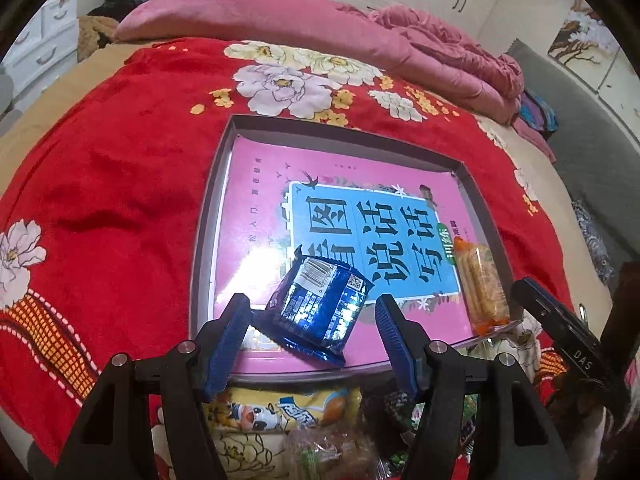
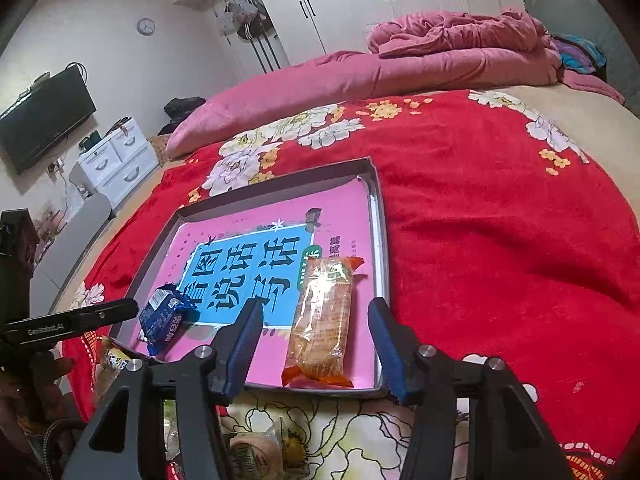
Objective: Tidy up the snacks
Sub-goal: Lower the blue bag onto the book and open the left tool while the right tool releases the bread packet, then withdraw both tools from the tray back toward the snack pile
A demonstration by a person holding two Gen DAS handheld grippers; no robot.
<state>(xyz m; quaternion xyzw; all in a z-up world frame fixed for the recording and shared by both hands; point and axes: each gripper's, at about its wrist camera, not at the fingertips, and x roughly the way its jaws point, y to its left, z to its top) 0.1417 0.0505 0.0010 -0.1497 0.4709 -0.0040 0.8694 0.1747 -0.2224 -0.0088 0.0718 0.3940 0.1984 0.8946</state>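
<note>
A shallow grey tray lined with a pink and blue printed sheet lies on the red flowered bedspread. A blue foil snack packet rests in the tray's near left corner. My left gripper stands open around it, pads clear of the foil. A clear orange packet of biscuits lies along the tray's right side. My right gripper is open around it, with a gap on both sides. Each gripper shows in the other's view: the right, the left.
Several loose snack packets lie on the bedspread just in front of the tray, among them a yellow one and a round wrapped one. A pink quilt is piled behind. White drawers stand beside the bed.
</note>
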